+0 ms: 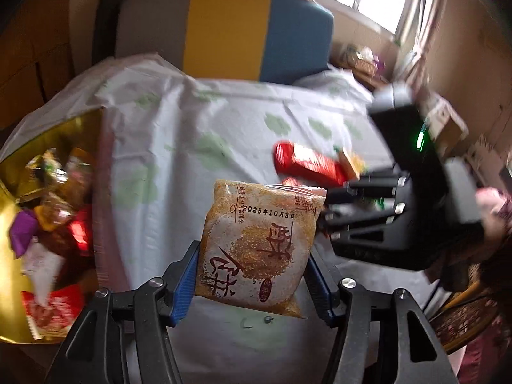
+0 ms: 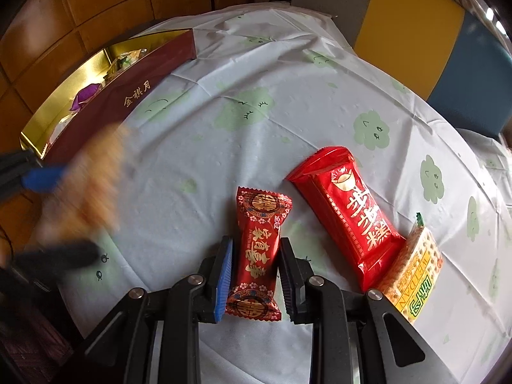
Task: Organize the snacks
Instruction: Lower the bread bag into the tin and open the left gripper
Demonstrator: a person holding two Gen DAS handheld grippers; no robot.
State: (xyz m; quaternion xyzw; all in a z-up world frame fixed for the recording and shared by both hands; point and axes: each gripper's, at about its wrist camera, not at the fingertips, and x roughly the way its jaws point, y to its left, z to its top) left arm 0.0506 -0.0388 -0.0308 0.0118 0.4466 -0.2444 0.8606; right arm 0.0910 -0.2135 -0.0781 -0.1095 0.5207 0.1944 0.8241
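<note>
My left gripper (image 1: 252, 256) is shut on a tan sesame-cake packet (image 1: 259, 243) and holds it above the table; it shows blurred in the right wrist view (image 2: 86, 185). The gold-lined snack box (image 1: 48, 217) with several wrapped snacks sits at the left; its maroon wall shows in the right wrist view (image 2: 128, 96). My right gripper (image 2: 256, 256) is shut on a small dark red candy packet (image 2: 256, 256) lying on the cloth. A larger red packet (image 2: 348, 211) and a yellow-green cracker packet (image 2: 412, 268) lie to its right.
The round table has a white cloth with green cloud prints (image 2: 288, 96). A chair with grey, yellow and blue back panels (image 1: 224, 28) stands at the far side. A wicker item (image 1: 464, 320) is at the right edge.
</note>
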